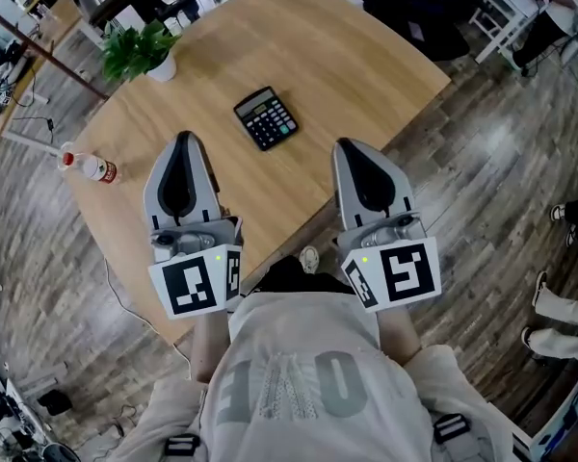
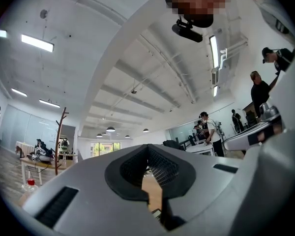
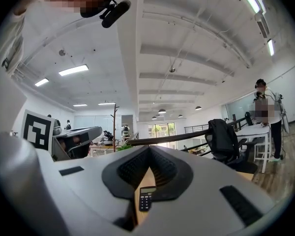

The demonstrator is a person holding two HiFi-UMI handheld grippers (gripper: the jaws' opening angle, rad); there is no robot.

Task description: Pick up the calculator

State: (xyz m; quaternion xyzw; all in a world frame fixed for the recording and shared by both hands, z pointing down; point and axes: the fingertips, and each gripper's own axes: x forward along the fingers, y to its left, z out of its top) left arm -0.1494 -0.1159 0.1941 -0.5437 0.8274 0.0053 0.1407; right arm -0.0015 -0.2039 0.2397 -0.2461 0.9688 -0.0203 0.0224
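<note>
While the calculator [image 1: 266, 117] lies untouched on the worktop [image 1: 347, 56], ahead of and between them, the left gripper [image 1: 183, 141] and the right gripper [image 1: 350, 147] both hover short of it with jaws closed on nothing, so reaching, opening, grasping and lifting all seem left to do.

Person: pale grey shirt [image 1: 299, 373], large faded numerals, black strap buckles [image 1: 181, 445] at sleeves. Left gripper [image 1: 184, 141], right gripper [image 1: 350, 147]: grey teardrop shells, black inner pads, white marker cubes [image 1: 197, 279], black squares.
</note>
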